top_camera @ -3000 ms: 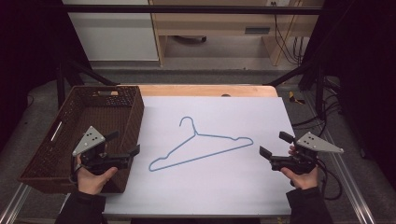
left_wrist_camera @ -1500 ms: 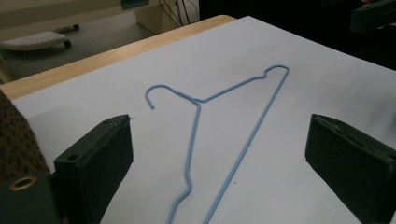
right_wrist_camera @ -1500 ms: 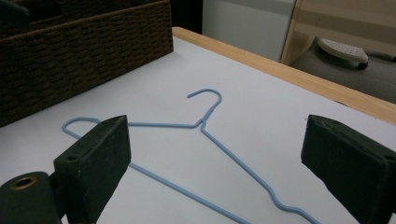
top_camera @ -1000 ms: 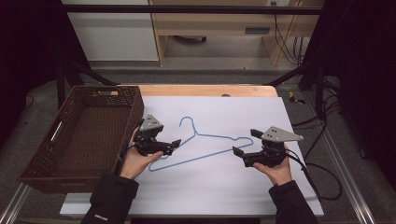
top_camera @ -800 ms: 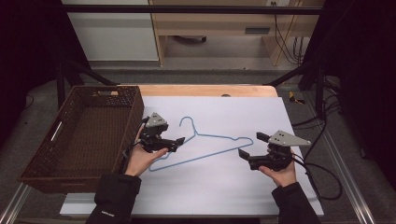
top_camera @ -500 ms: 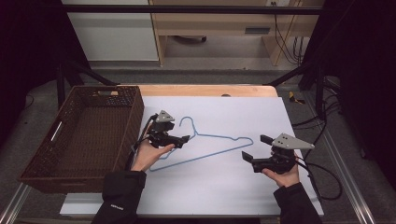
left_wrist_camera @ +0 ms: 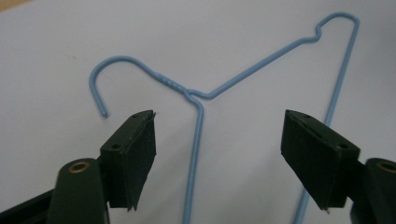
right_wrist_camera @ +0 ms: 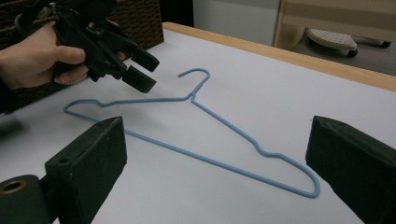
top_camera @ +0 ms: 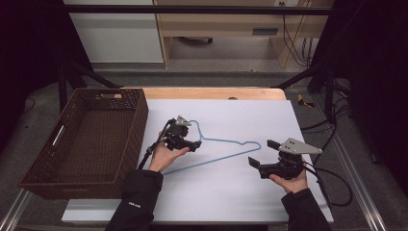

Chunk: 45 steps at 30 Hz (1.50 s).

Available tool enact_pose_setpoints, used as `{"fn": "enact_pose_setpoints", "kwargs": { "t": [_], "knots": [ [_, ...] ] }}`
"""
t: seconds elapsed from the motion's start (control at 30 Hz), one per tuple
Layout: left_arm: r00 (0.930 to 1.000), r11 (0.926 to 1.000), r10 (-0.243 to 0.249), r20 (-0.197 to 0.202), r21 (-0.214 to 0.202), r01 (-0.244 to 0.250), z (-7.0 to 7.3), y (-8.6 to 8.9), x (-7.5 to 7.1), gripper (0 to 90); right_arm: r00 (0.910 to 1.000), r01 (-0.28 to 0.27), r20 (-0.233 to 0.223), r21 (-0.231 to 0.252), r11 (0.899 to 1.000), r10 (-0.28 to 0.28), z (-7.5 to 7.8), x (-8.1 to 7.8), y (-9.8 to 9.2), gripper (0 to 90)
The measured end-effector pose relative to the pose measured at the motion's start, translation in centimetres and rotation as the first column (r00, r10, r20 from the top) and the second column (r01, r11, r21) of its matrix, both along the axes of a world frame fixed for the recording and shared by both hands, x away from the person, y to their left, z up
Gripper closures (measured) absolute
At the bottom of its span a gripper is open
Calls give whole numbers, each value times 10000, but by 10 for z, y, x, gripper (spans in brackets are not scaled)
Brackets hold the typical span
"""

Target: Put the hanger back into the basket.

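A blue wire hanger lies flat on the white sheet, hook toward the far side. My left gripper hovers low by the hanger's neck, just right of the basket. In the left gripper view its jaws straddle one hanger arm; they have just been closing, and neither pad touches the wire. My right gripper is held open near the hanger's right end. In the right gripper view its wide jaws frame the hanger, with the left gripper beyond.
An empty brown wicker basket stands at the left, off the sheet's edge, and its corner shows in the right gripper view. A wooden table edge runs along the back. Cables trail at the right.
My left gripper has travelled right and away from the person, from beside the basket to the hanger's neck, and come lower. Its jaws look narrower. The right gripper has barely shifted.
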<state>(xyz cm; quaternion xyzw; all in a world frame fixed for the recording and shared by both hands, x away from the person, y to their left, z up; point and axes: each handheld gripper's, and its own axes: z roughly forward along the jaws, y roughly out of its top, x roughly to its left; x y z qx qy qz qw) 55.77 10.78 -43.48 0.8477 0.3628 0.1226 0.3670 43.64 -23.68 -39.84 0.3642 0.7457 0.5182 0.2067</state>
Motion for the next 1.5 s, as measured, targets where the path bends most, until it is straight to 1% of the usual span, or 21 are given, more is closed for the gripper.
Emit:
{"fn": "enact_pose_setpoints", "kwargs": {
  "t": [0.03,0.07,0.1,0.13,0.17,0.2,0.3,0.33,0.37,0.5,0.57,0.6,0.7,0.73,0.87,0.97,1.03,1.17,1.33,1.4,1.5],
  "knots": [
    [9997,9999,-1,-252,117,4,-7,0,5,298,10000,1,7,-26,10000,-1,-1,1,0,57],
    [9997,9999,-1,-252,117,4,-7,0,5,313,10000,-15,-20,-76,10000,15,-1,1,0,57],
    [9992,9994,-132,-390,326,145,-13,0,8,341,10000,-1,-53,-73,10000,1,-2,2,1,57],
    [9990,9991,-109,-444,395,126,-16,-1,10,372,10000,-32,-53,-126,9999,32,-3,2,1,57],
    [9990,9991,-109,-444,395,126,-16,-1,10,396,10000,-32,-53,-126,9999,32,-3,2,1,57],
    [9982,9988,-76,-597,470,104,-22,-1,13,421,10000,-6,-83,-158,9999,5,-4,2,1,57],
    [9962,9986,-161,-850,486,202,-27,1,16,496,10000,-27,-96,-179,9998,26,-4,2,1,58],
    [9962,9986,-161,-850,486,202,-27,1,16,518,10000,-27,-96,-179,9998,26,-4,2,1,58],
    [9958,9965,-271,-877,766,339,-28,1,16,543,9999,-15,-101,-188,9998,13,-4,3,1,58],
    [9954,9946,-421,-863,907,499,-28,2,15,631,9999,-4,-116,-182,9998,2,-4,3,2,58],
    [9949,9929,-519,-863,1024,607,-28,2,14,666,9999,3,-119,-177,9998,-5,-4,3,2,58],
    [9955,9911,-541,-773,1175,630,-29,1,13,685,9999,2,-114,-183,9998,-4,-4,3,2,58],
    [9967,9906,-494,-645,1242,571,-30,0,12,709,9999,5,-111,-181,9998,-7,-4,3,2,58],
    [9969,9880,-559,-547,1408,632,-30,-1,11,720,9999,5,-109,-180,9998,-7,-4,3,2,58],
    [9978,9837,-524,-413,1700,587,-29,-6,9,733,9999,-24,-125,-187,9998,22,-4,3,2,58],
    [9973,9827,-480,-552,1764,571,-28,-8,8,767,9999,-36,-124,-195,9998,34,-5,3,2,57],
    [9973,9823,-481,-552,1782,572,-28,-8,8,786,9999,-49,-133,-194,9998,47,-5,4,3,58],
    [9963,9813,-521,-680,1816,637,-27,-8,8,861,9999,-28,-165,-222,9997,24,-5,4,3,58],
    [9961,9767,-597,-650,2021,718,-27,-11,8,864,9997,-51,-235,-200,9998,47,-5,5,3,57],
    [9954,9702,-700,-649,2275,830,-25,-12,8,866,9997,-49,-257,-181,9998,45,-5,5,3,57],
    [9950,9681,-755,-652,2342,888,-25,-13,8,865,9996,-64,-263,-177,9998,59,-5,5,3,56]
  ]
}}
